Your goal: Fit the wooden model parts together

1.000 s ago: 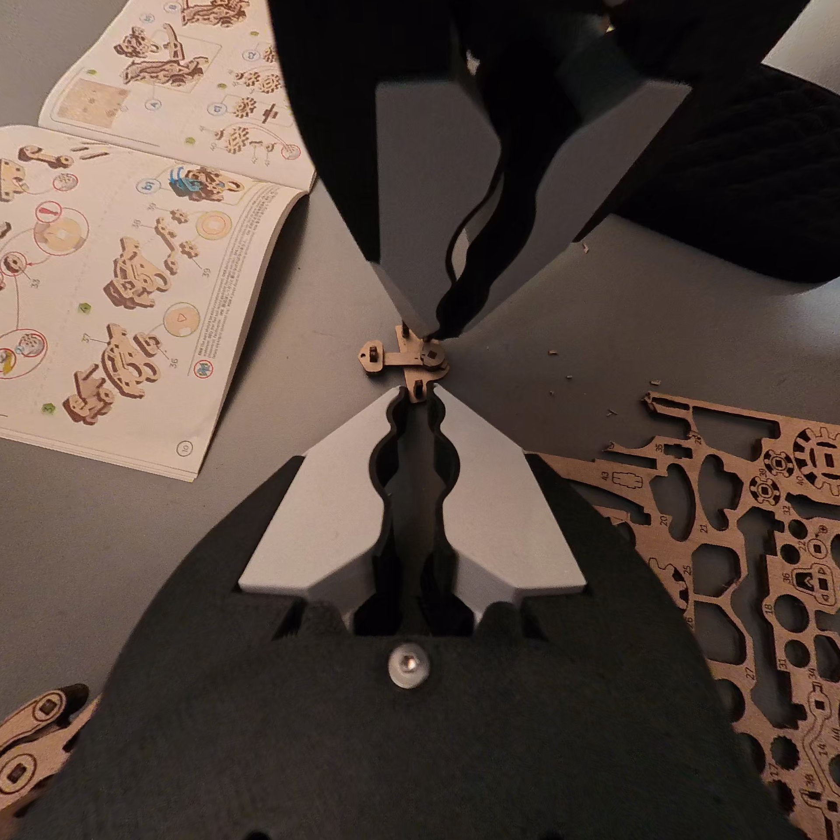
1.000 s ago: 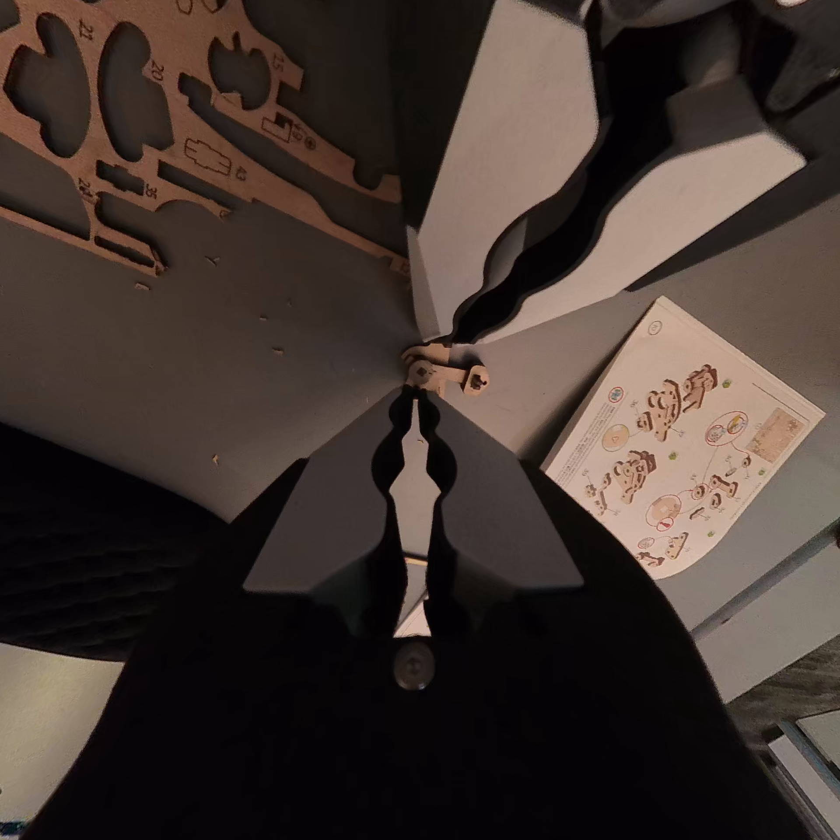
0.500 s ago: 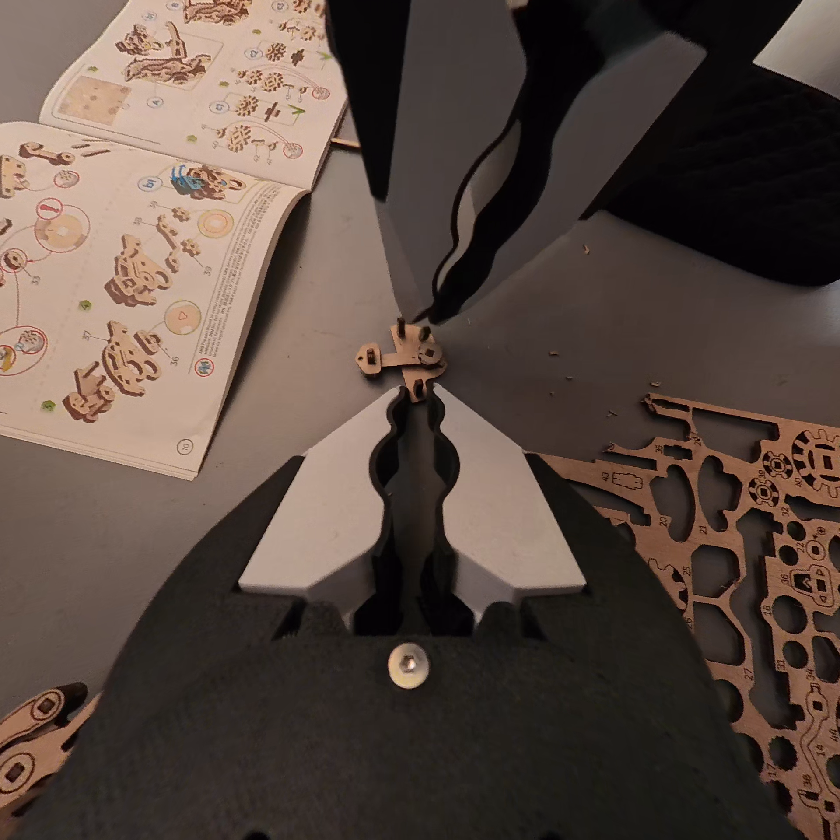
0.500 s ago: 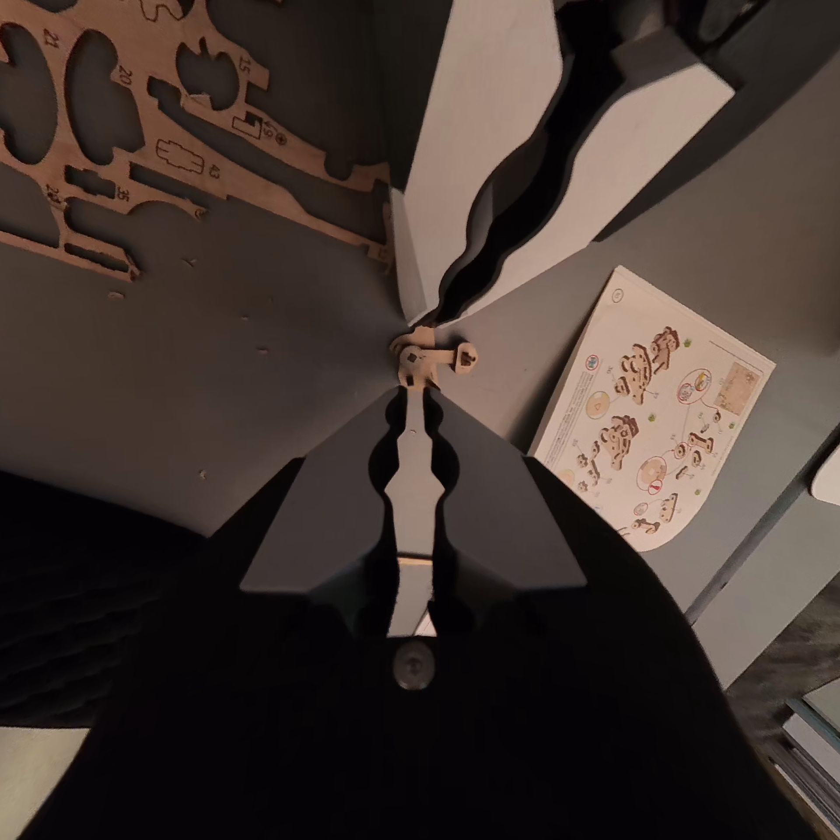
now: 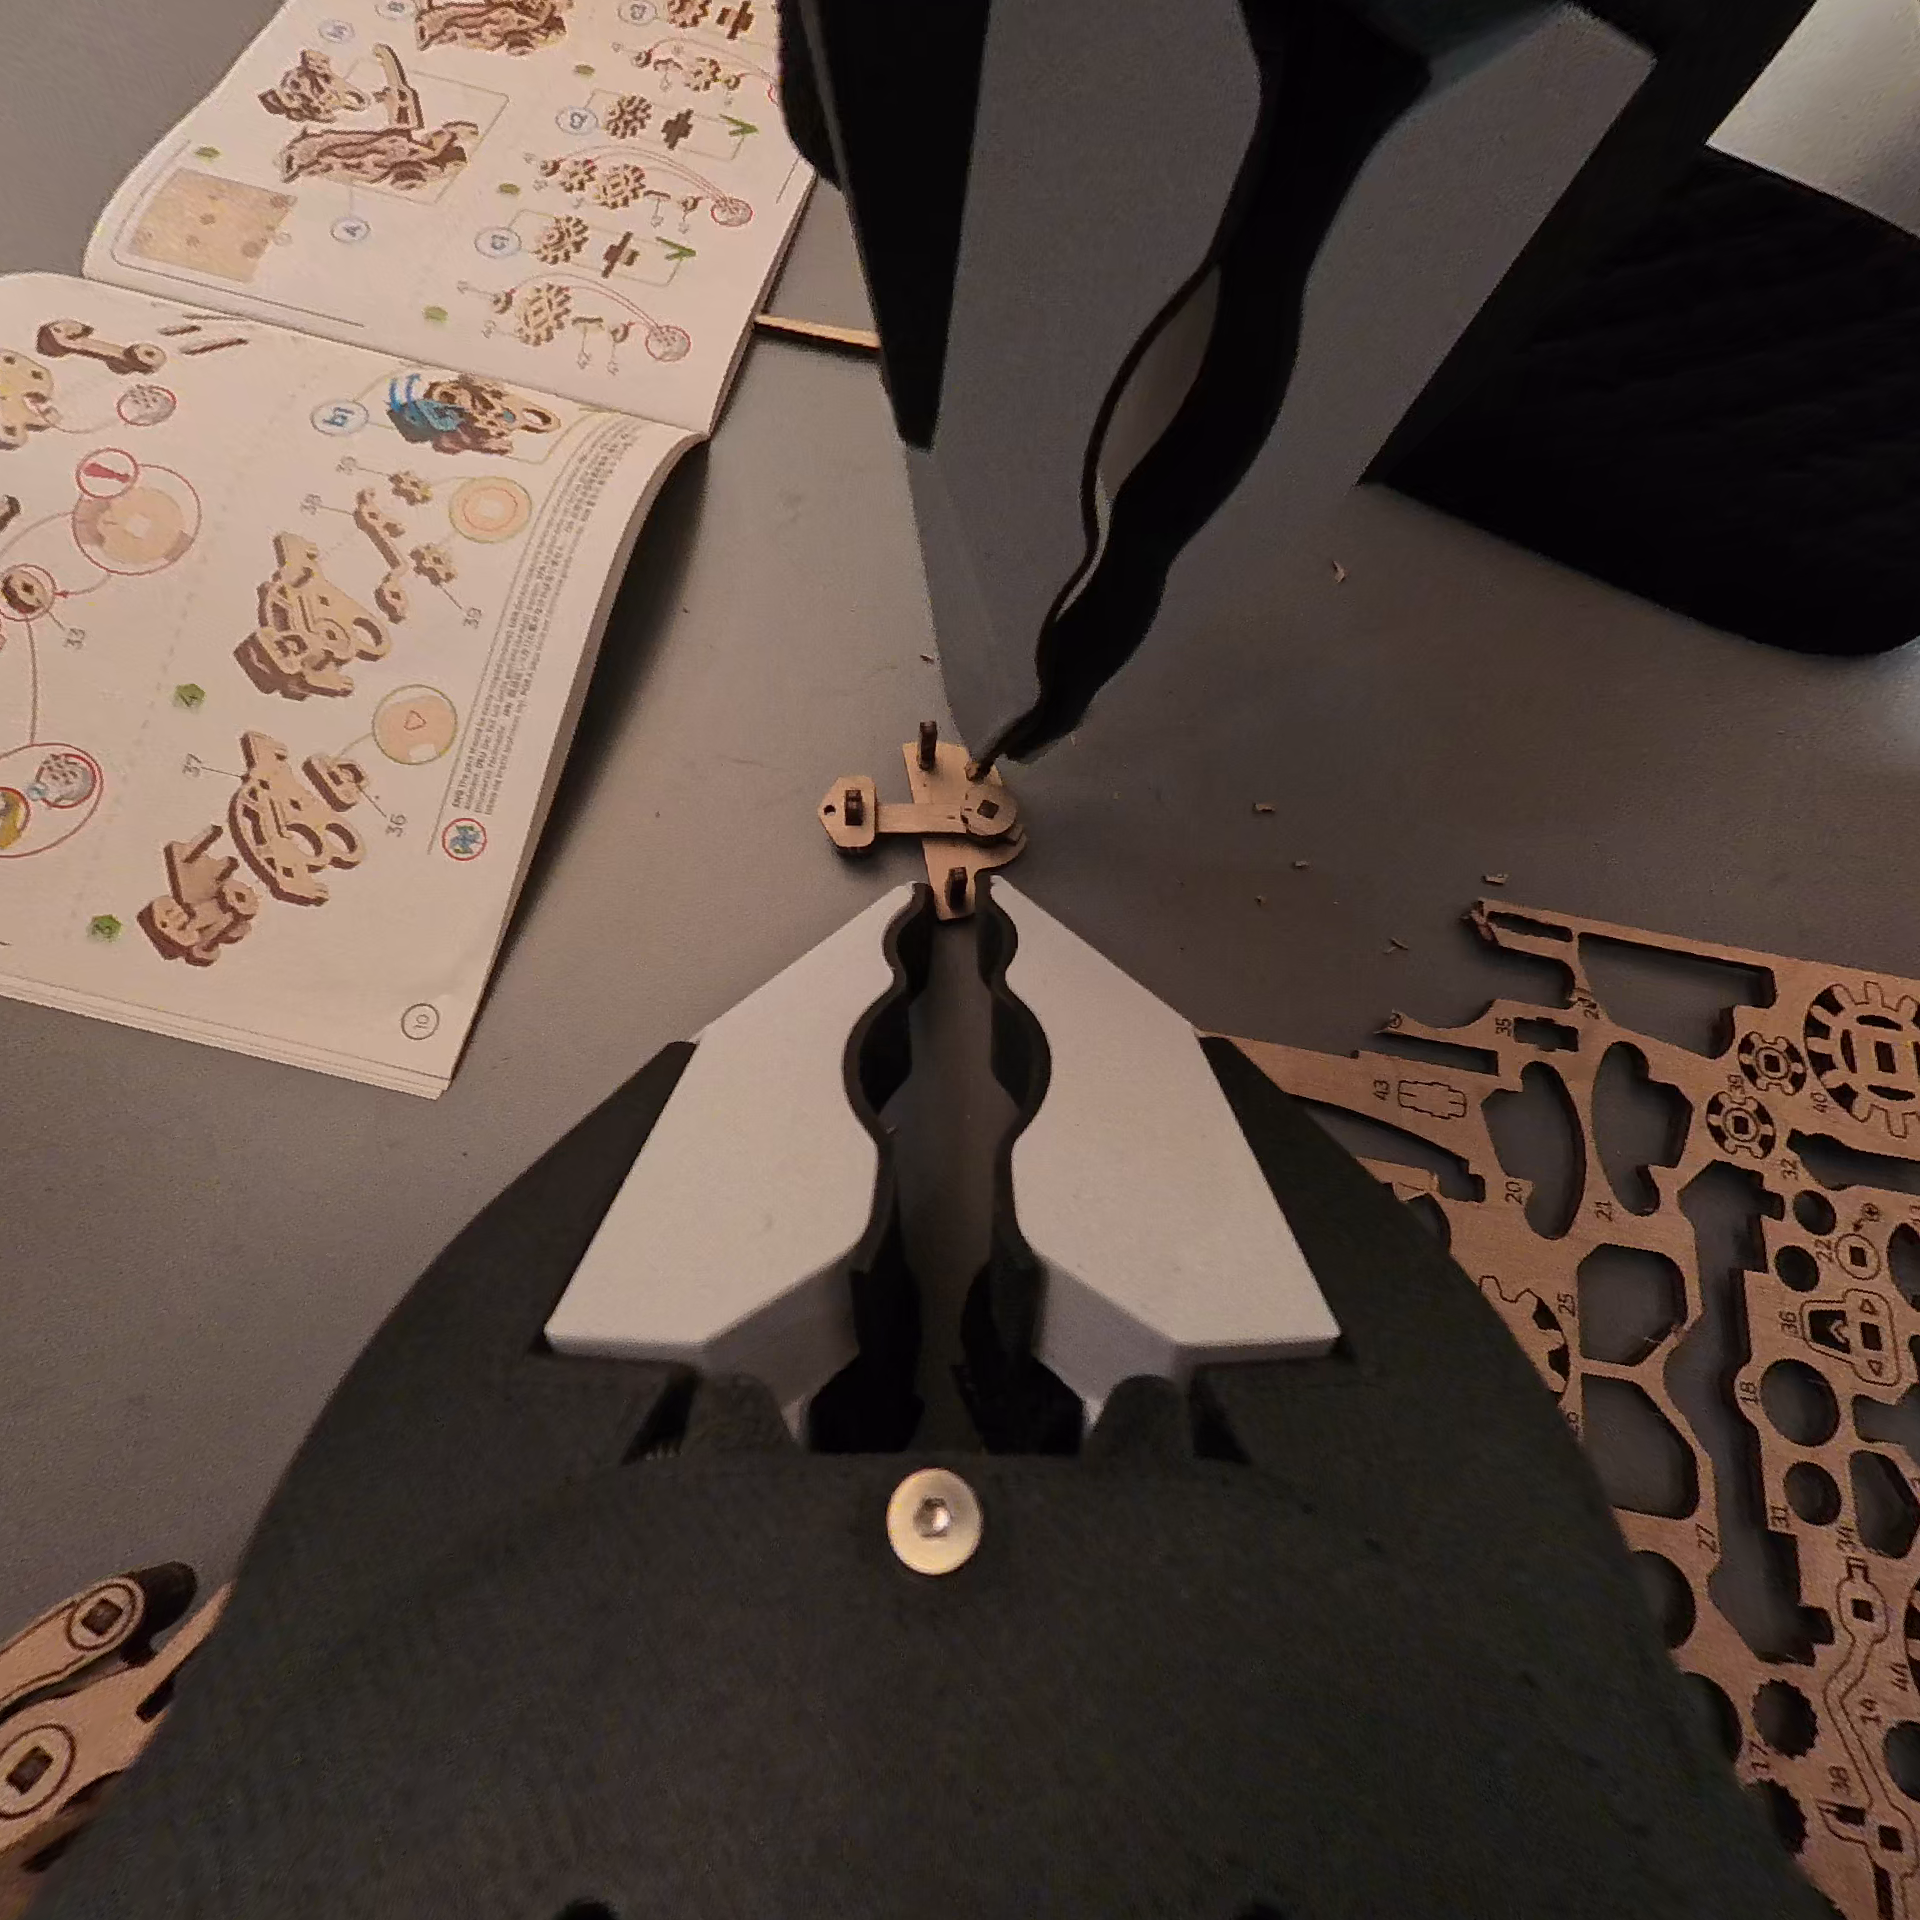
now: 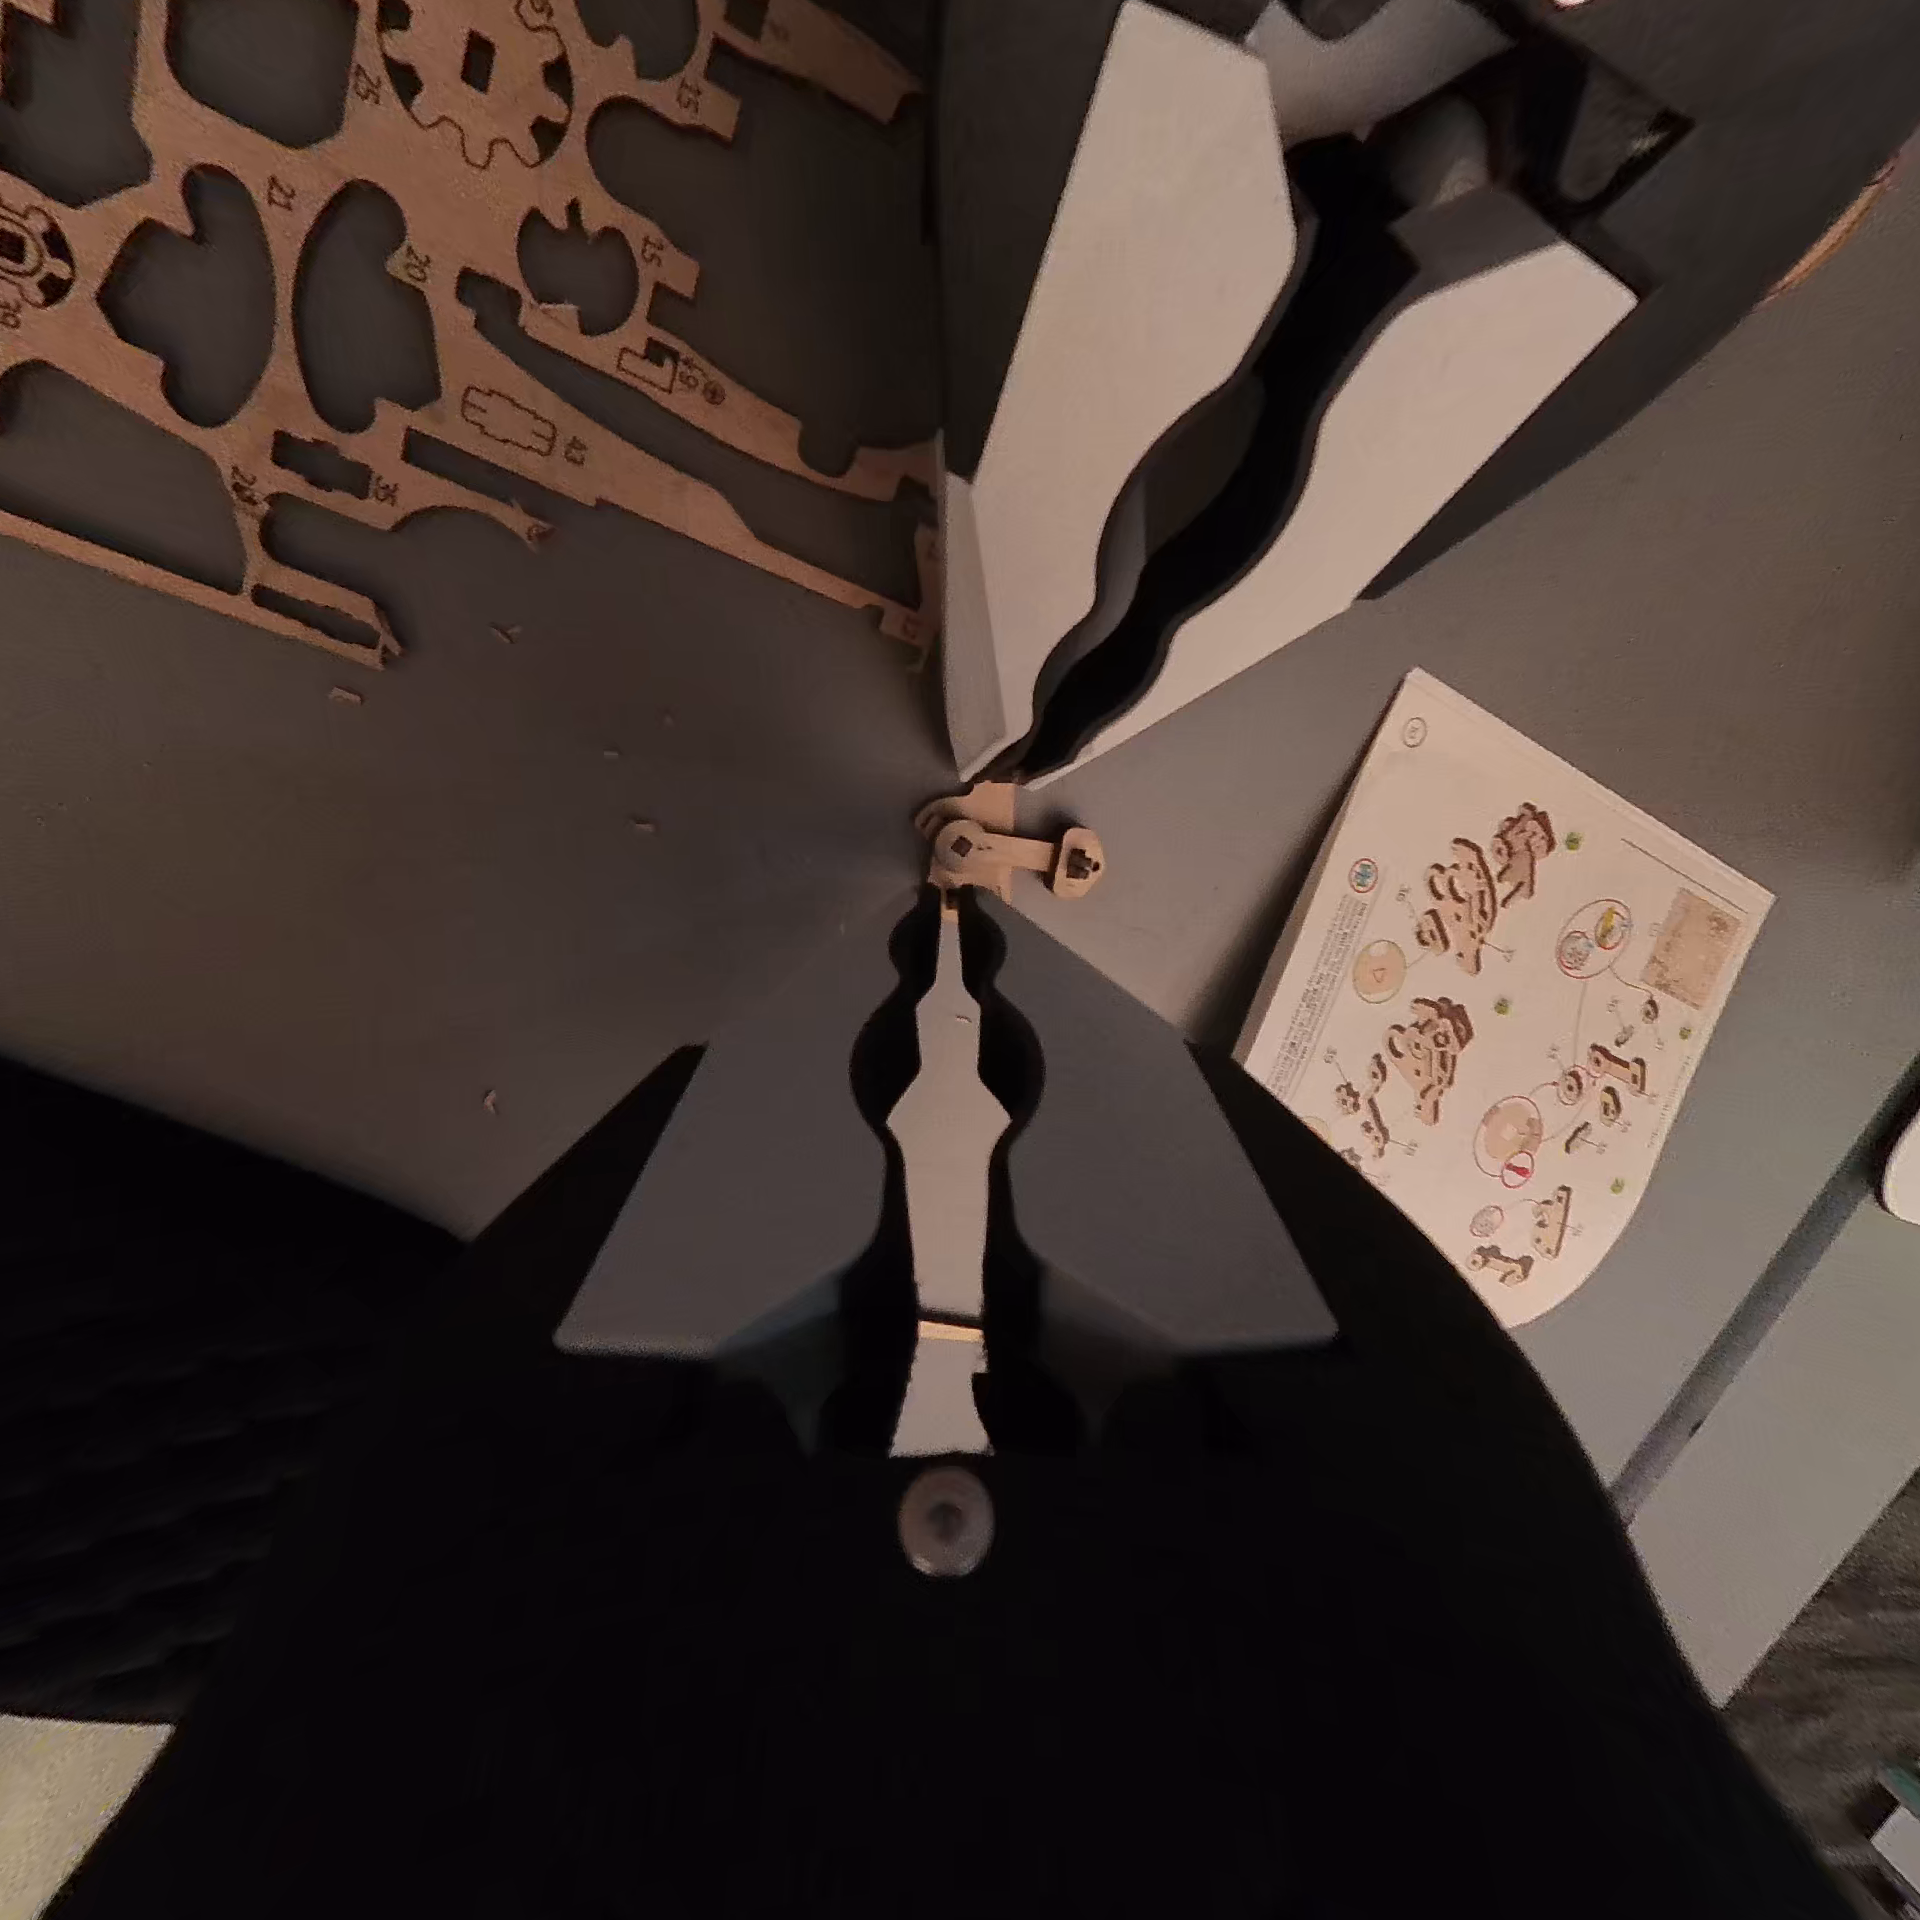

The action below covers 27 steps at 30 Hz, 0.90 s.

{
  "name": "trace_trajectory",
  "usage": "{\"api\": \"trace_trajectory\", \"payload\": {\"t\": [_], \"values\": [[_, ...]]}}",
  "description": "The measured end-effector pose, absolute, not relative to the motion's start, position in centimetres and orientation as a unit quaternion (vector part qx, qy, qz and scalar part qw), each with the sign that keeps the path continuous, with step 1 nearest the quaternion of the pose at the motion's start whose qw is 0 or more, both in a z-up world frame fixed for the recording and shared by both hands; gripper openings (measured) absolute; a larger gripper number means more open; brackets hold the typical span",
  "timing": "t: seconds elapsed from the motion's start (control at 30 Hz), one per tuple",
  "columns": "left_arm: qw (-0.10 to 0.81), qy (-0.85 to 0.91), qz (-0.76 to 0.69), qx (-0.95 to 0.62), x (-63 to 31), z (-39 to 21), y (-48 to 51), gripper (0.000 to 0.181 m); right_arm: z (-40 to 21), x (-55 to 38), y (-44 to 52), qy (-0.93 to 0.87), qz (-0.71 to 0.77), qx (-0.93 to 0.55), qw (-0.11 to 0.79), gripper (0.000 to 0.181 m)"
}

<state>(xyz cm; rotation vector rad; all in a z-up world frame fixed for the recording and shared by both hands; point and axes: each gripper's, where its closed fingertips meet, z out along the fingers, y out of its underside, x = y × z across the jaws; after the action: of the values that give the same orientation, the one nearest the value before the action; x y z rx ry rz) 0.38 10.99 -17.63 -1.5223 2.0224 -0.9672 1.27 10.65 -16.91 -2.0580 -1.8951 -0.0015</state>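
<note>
A small wooden assembly (image 5: 914, 821) of flat arms with short upright pegs hangs just above the grey table. My left gripper (image 5: 951, 899) is shut on its near tab and holds it. My right gripper (image 5: 987, 764) comes in from the far side, its tips closed on a peg at the assembly's right end. In the right wrist view the assembly (image 6: 997, 857) sits between my right gripper (image 6: 949, 906) below and the left gripper (image 6: 992, 769) above. The two grippers' tips almost meet across the part.
An open instruction booklet (image 5: 312, 582) lies at the left, also in the right wrist view (image 6: 1486, 997). A punched wooden parts sheet (image 5: 1662, 1195) lies at the right. A black padded object (image 5: 1714, 416) is behind. Another wooden piece (image 5: 73, 1683) is at the bottom left. Wood chips (image 5: 1268, 810) dot the table. Less than 4 cm separates the two grippers' tips.
The right gripper drew back from the assembly half a second ago and has come back onto its peg. The left gripper has held the assembly still.
</note>
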Motion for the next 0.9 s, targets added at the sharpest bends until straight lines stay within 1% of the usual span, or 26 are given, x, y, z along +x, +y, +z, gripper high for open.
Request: {"api": "trace_trajectory", "payload": {"t": [0.9], "values": [[0.214, 0.730, -0.349, -0.548, 0.38, -17.63, 10.95, 0.006, -17.39, 1.47, 10.73, -0.665, -0.003, -0.731, 0.153, 0.001]]}}
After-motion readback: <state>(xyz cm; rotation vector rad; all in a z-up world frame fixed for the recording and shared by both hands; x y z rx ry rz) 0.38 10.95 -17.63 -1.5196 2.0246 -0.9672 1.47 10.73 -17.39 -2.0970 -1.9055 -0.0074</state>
